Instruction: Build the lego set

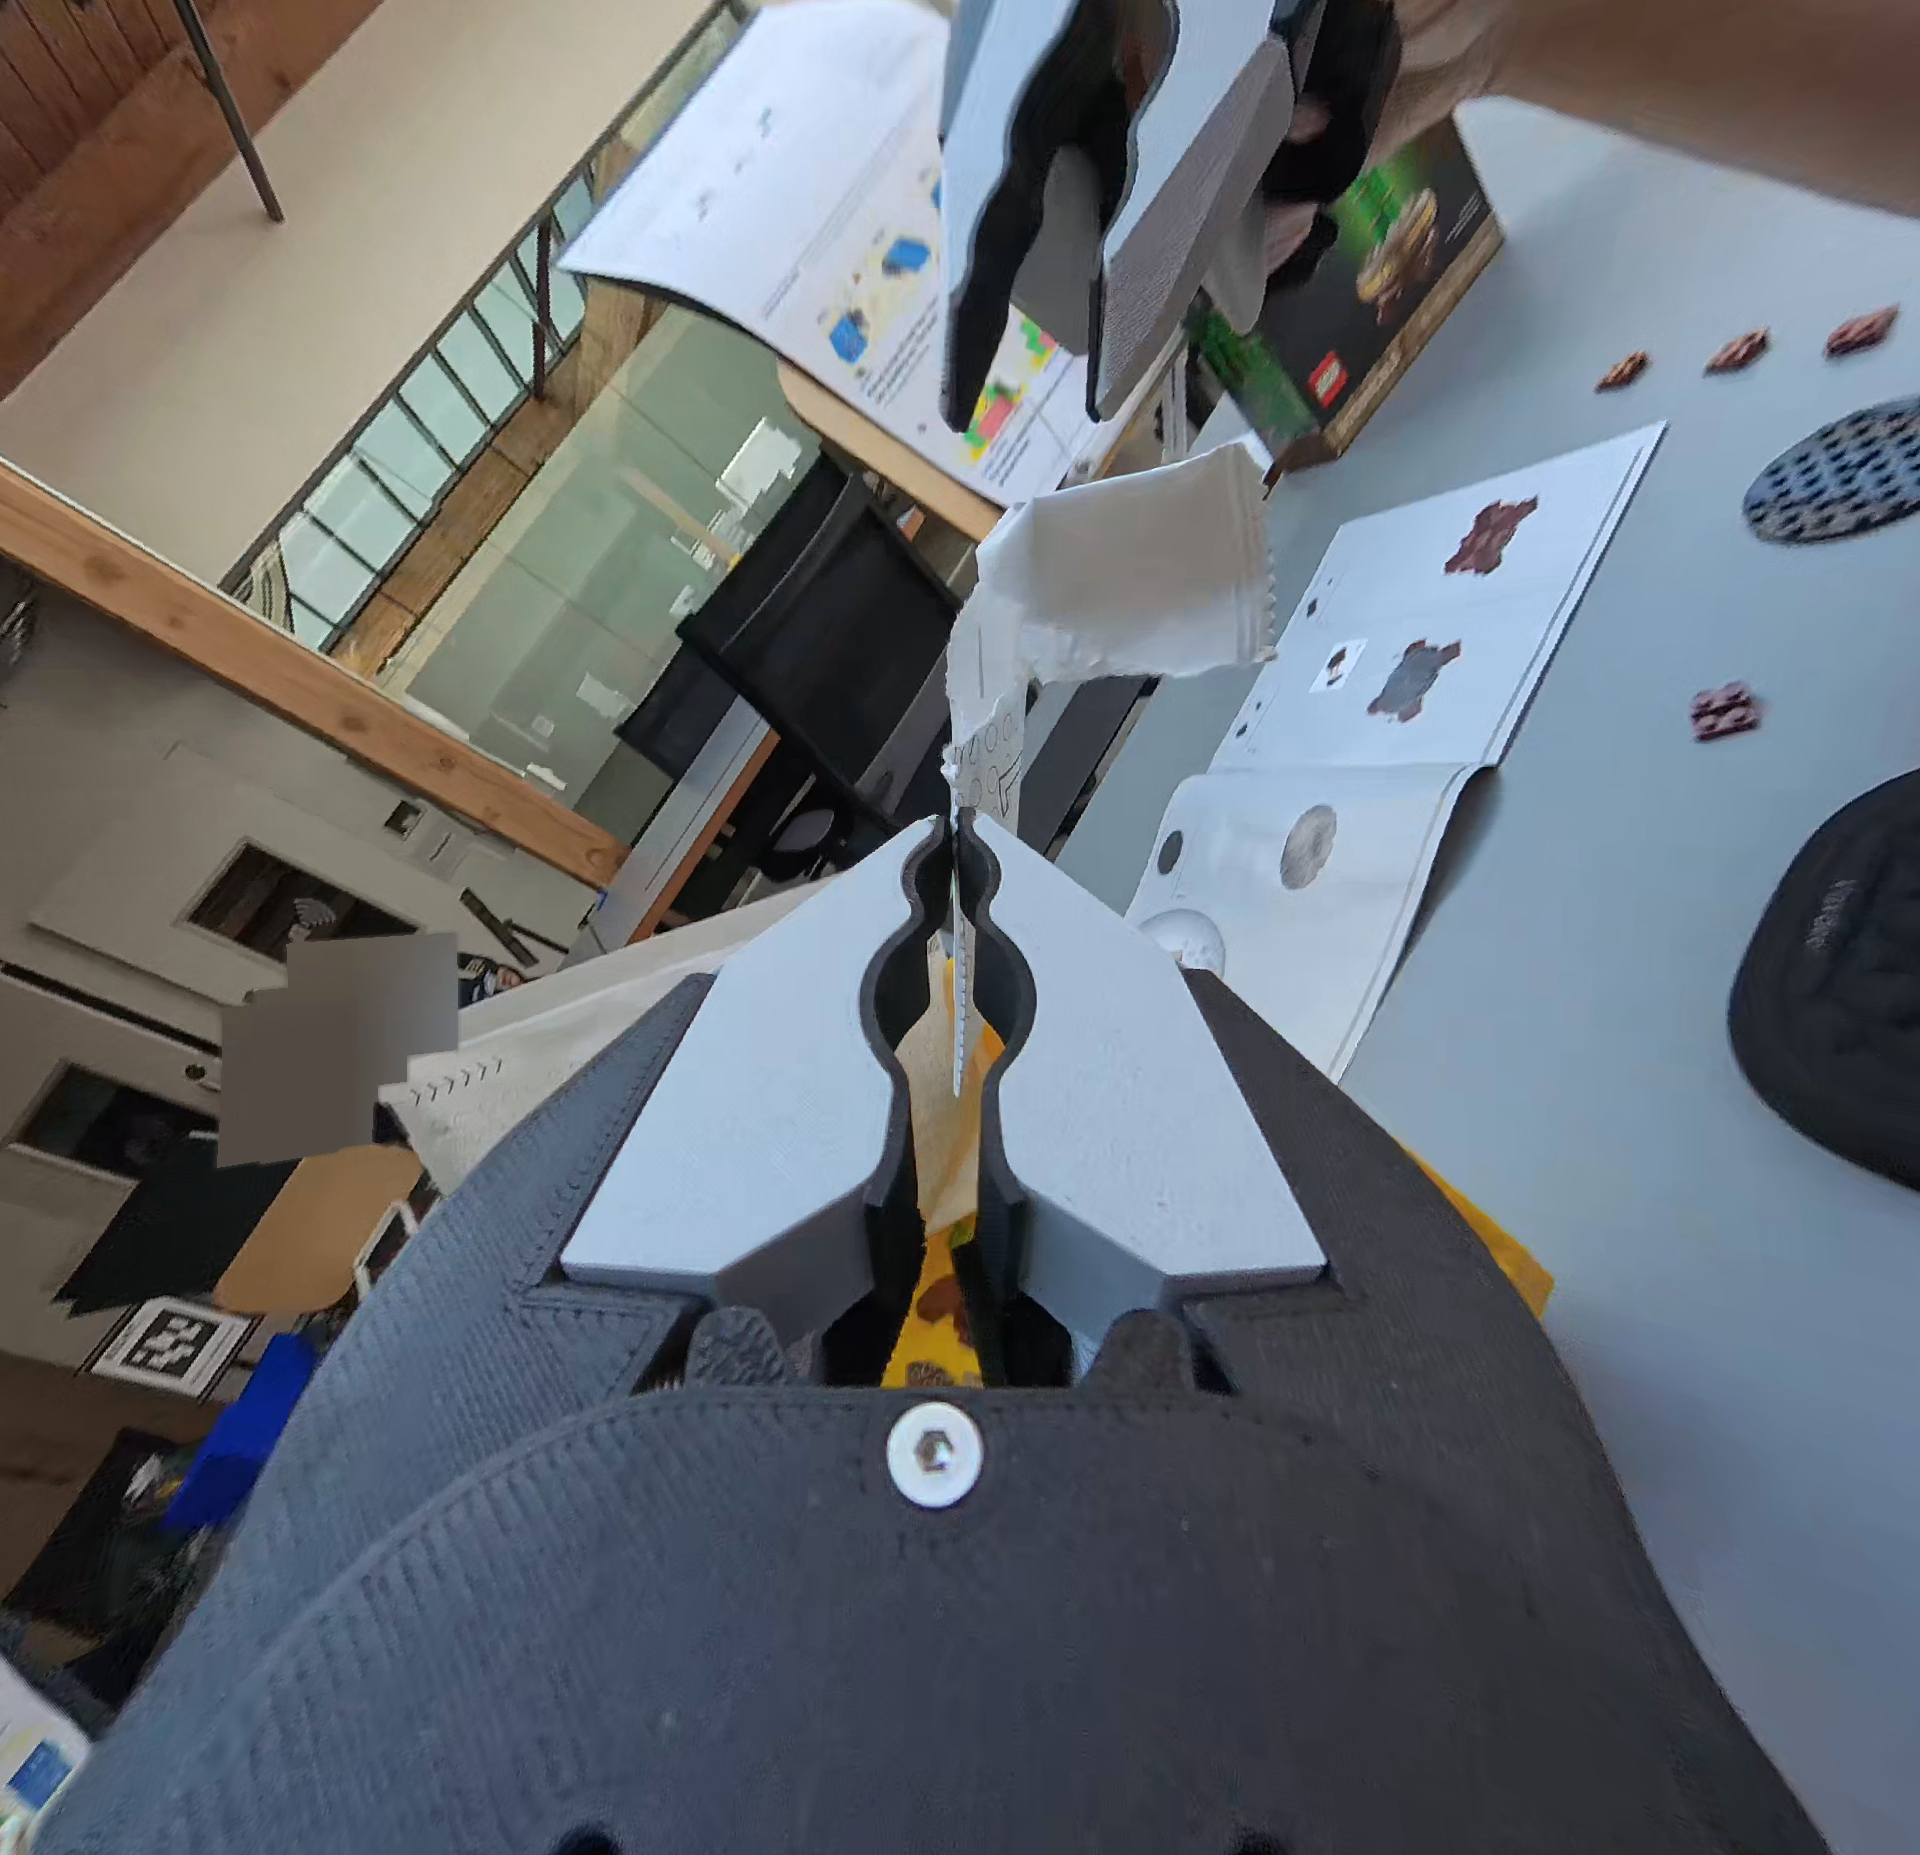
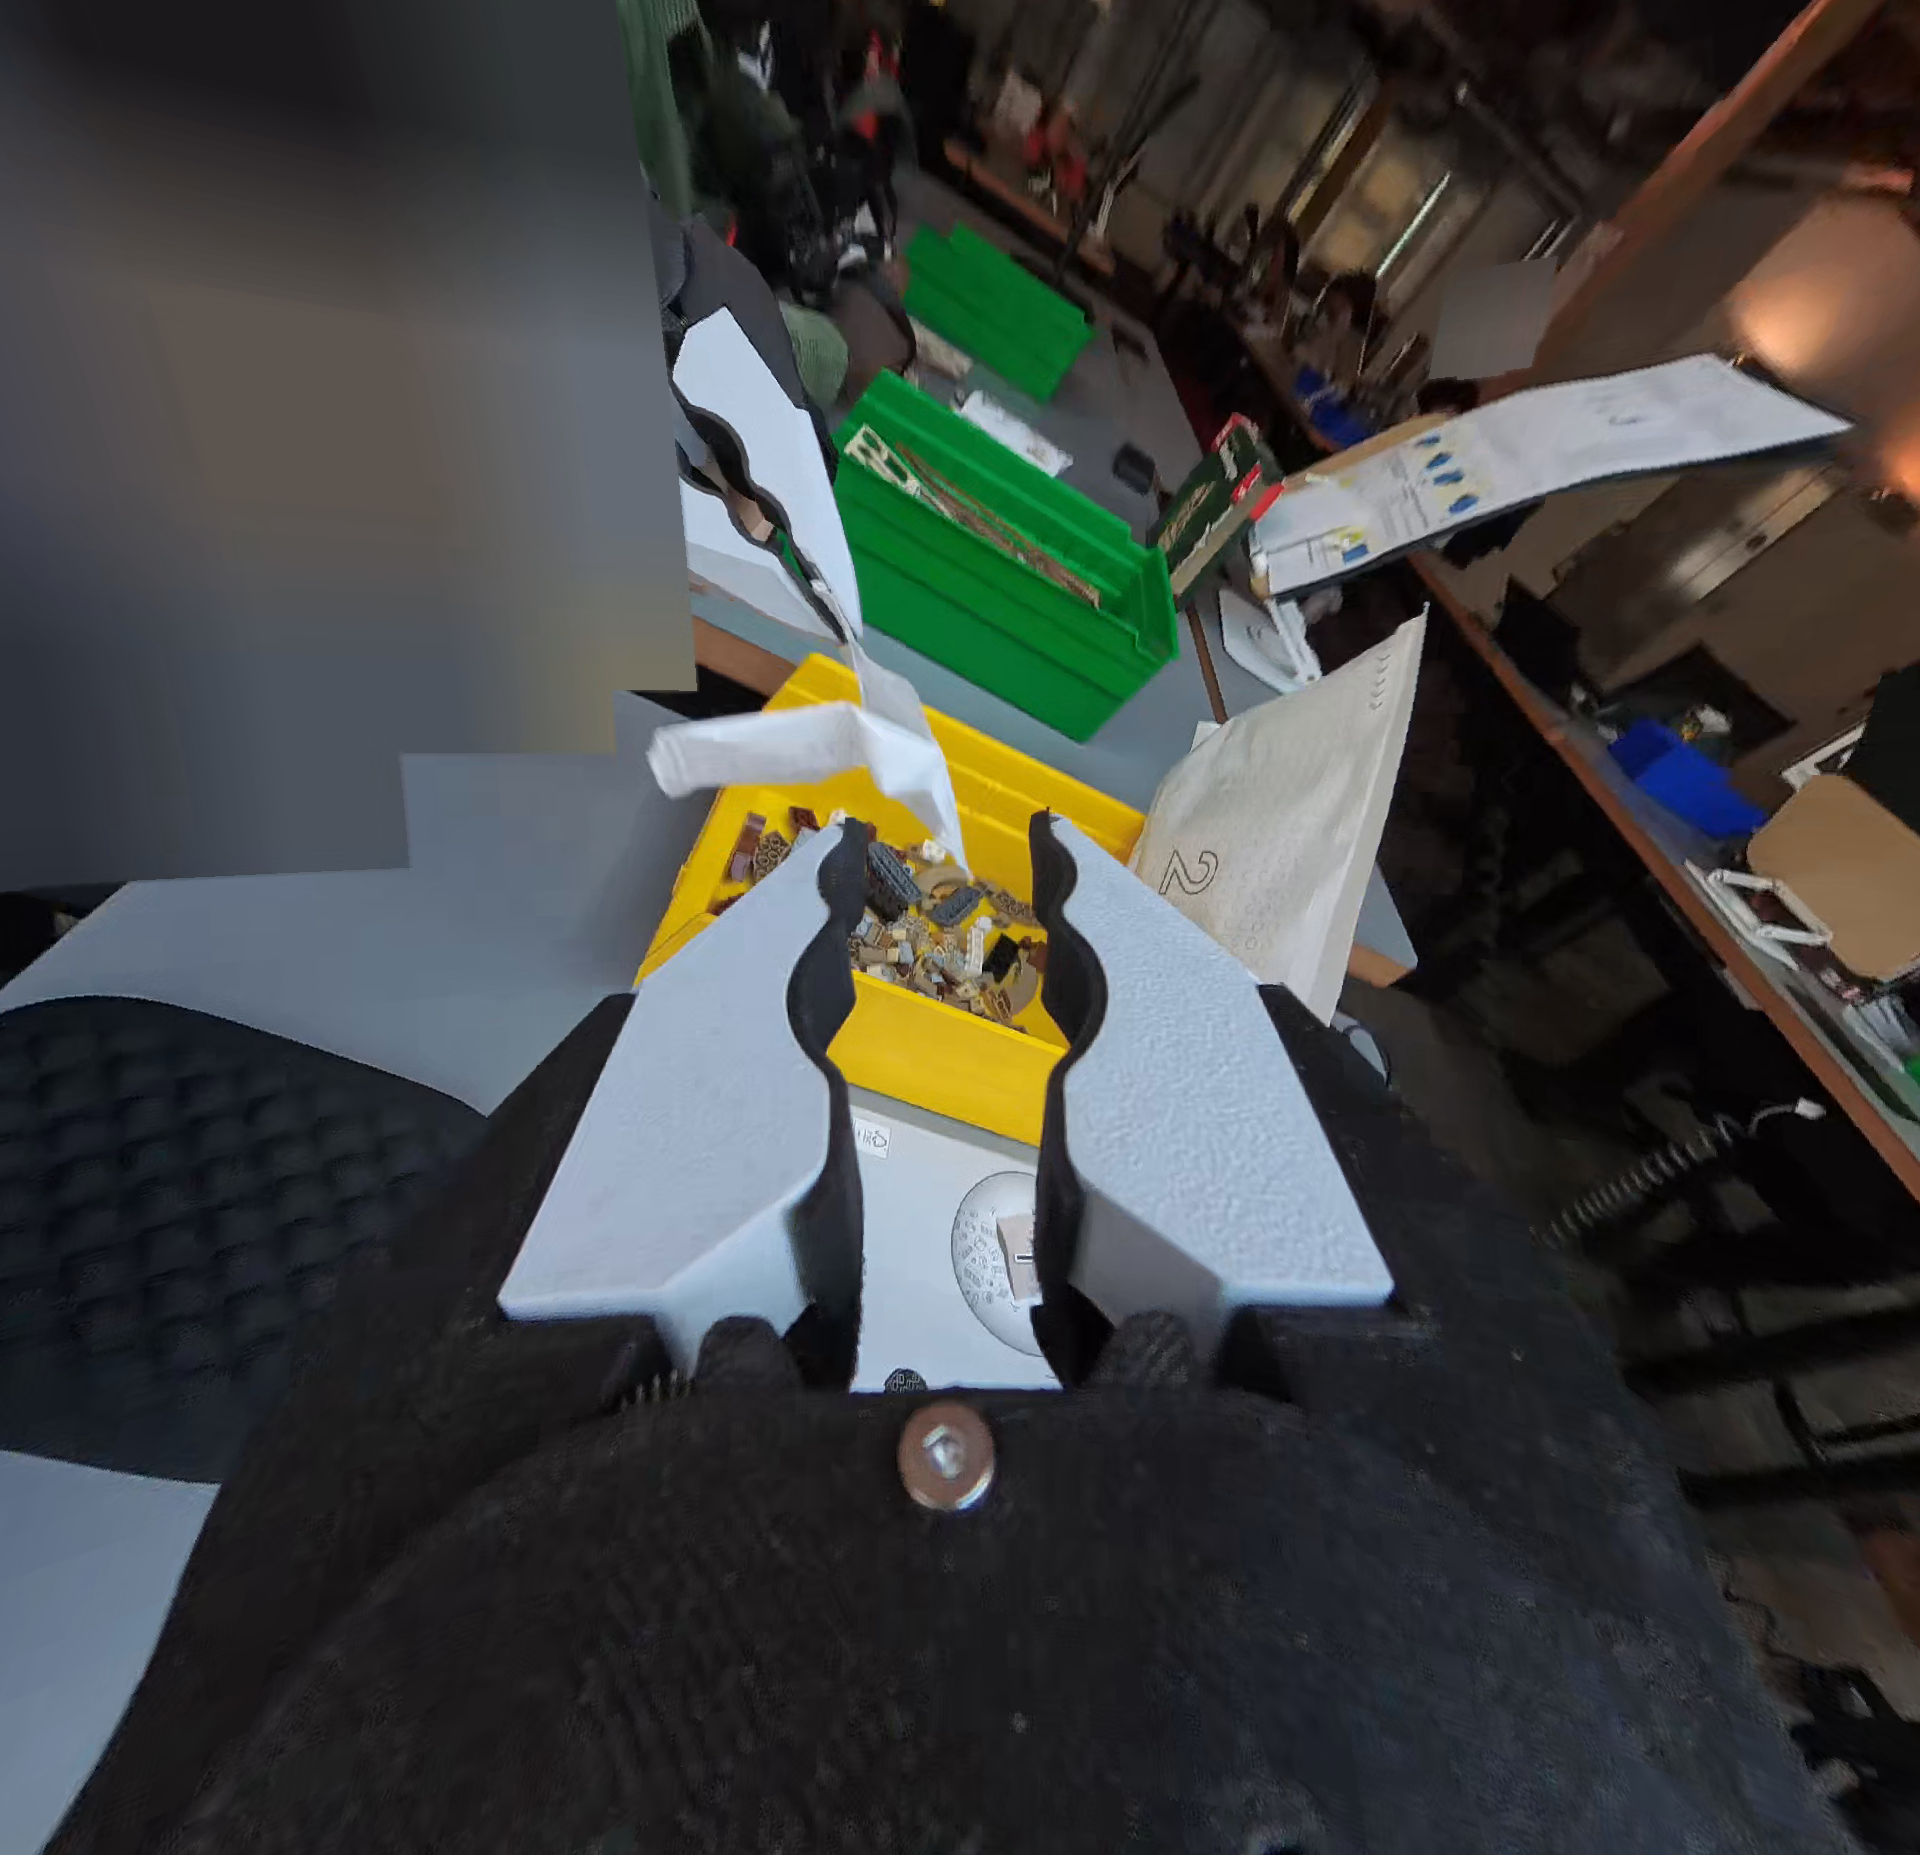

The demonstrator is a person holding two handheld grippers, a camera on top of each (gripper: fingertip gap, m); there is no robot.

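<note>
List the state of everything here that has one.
Left tongs: shut on the white paper bag.
White paper bag: torn open, hanging crumpled.
Right tongs: open, holding nothing.
Yellow bin: holds loose bricks.
Instruction booklet: lying open.

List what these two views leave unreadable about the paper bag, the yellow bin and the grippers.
- Paper bag: left wrist view, its pinched edge is hidden between the left gripper's shut fingers; contents unseen.
- Yellow bin: right wrist view, the open right gripper's fingers cover part of it; the pieces are too small to identify.
- Right gripper: left wrist view, cut off by the top edge.
</note>
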